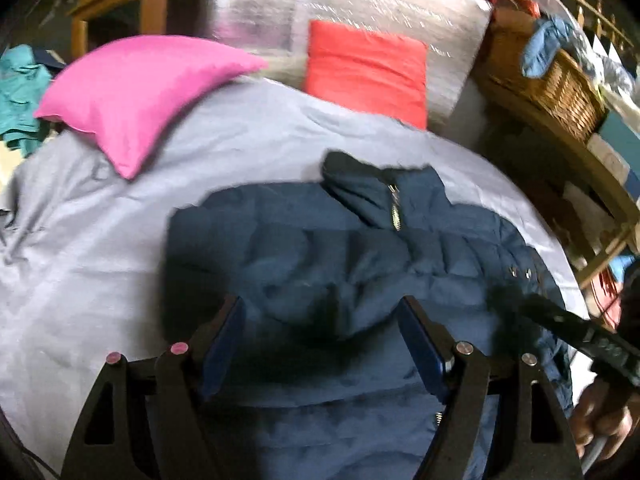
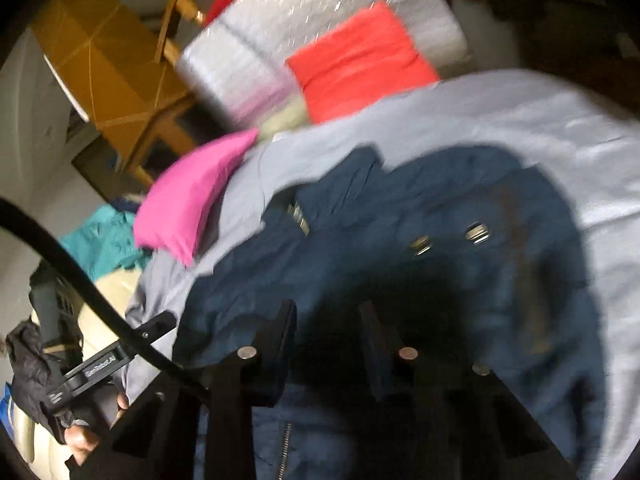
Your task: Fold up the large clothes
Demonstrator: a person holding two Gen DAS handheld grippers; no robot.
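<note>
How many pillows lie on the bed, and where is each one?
2. The pink pillow lies on the grey sheet, far left of the blue jacket. The red pillow stands at the bed's head. Others may be hidden.

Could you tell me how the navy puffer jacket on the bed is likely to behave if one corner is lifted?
The navy puffer jacket would probably sag and drape, since it lies creased. Its quilted, puffy panels suggest it is light for its bulk. The smooth shell may slip on the grey sheet.

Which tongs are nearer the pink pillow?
Left. The left tongs hang over the navy jacket on the side toward the pink pillow; the right tongs are over its far side, by the snap buttons.
</note>
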